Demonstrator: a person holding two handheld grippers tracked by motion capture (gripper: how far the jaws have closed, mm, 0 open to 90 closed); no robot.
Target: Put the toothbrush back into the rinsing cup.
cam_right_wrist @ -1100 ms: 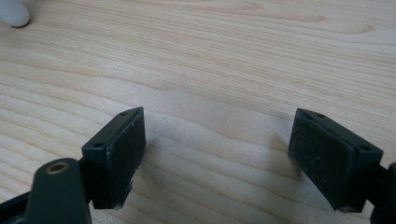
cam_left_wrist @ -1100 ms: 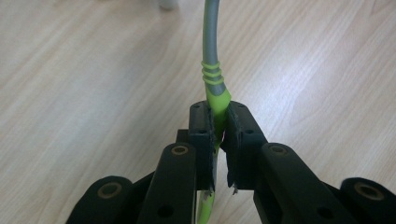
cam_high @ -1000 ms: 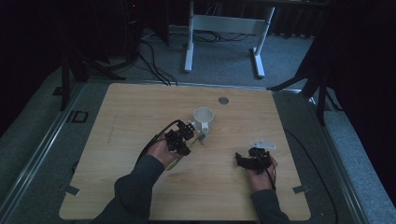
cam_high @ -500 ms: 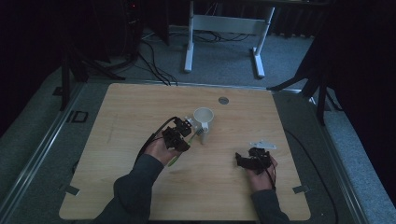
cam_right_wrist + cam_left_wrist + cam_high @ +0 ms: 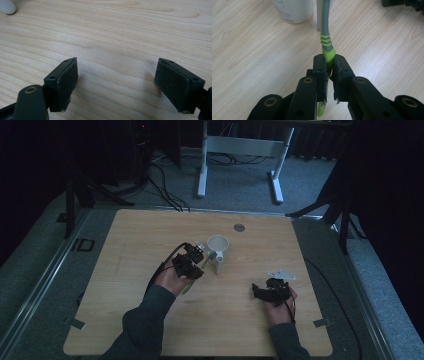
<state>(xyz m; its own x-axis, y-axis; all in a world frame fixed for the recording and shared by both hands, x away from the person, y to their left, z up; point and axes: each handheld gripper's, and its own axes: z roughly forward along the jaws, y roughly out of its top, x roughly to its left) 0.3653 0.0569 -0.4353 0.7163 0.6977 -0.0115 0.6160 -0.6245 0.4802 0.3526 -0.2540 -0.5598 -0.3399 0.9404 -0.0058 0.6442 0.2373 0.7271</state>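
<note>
A white mug (image 5: 218, 251) stands upright near the middle of the wooden table (image 5: 150, 235). My left gripper (image 5: 196, 259) sits just left of it, shut on a utensil (image 5: 326, 42) with a green handle and grey neck. The utensil's pale head (image 5: 212, 255) reaches the mug's near side, by the handle. In the left gripper view the jaws (image 5: 329, 60) clamp the green handle, and the mug's base (image 5: 294, 10) is straight ahead. My right gripper (image 5: 262, 290) rests low at the table's right front, open, with bare wood between its pads (image 5: 116, 75).
A small dark round disc (image 5: 239, 227) lies in the tabletop behind the mug. A white desk frame (image 5: 240, 155) and cables stand on the floor beyond the far edge. The table edges lie close to the right hand.
My left gripper has shifted slightly left and away with the utensil, whose head stays by the mug. The right gripper has not moved.
</note>
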